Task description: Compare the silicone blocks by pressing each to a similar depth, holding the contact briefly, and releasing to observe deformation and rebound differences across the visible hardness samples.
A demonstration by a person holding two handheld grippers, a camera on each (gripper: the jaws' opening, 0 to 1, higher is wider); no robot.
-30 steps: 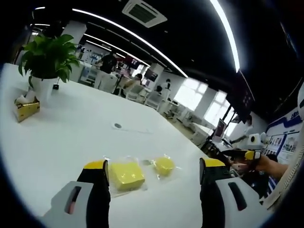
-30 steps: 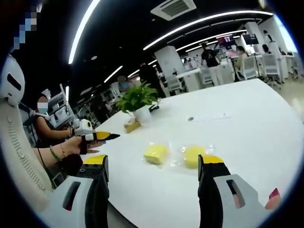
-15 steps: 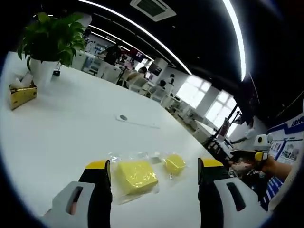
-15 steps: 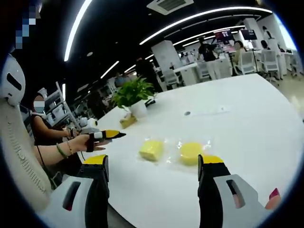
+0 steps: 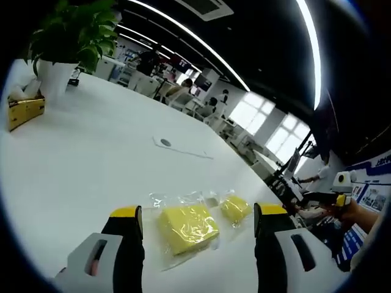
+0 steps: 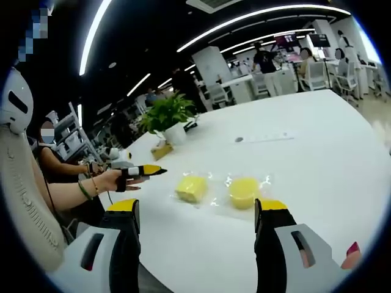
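Observation:
Two yellow silicone blocks lie in clear plastic bags on the white table [image 5: 91, 159]. The square block [image 5: 188, 227] [image 6: 191, 187] sits beside the round block [image 5: 235, 208] [image 6: 244, 191]. My left gripper [image 5: 197, 211] is open, and the square block lies just beyond its two jaws, not touched. My right gripper [image 6: 198, 205] is open too, short of both blocks. A hand holds the left gripper [image 6: 143, 171] left of the blocks in the right gripper view. At the right edge of the left gripper view a hand holds the right gripper [image 5: 327, 198].
A potted plant [image 5: 67, 36] [image 6: 166, 116] and a yellow tissue box [image 5: 24, 111] [image 6: 162, 148] stand at the table's far end. A small round grommet [image 5: 165, 143] [image 6: 239, 140] sits mid-table. Behind are office desks, chairs and people. A seated person [image 6: 58, 165] is at the left.
Both cameras have drifted nearer the blocks. In the left gripper view the square block now sits more between the jaws. The hand with the left gripper has come closer to the blocks.

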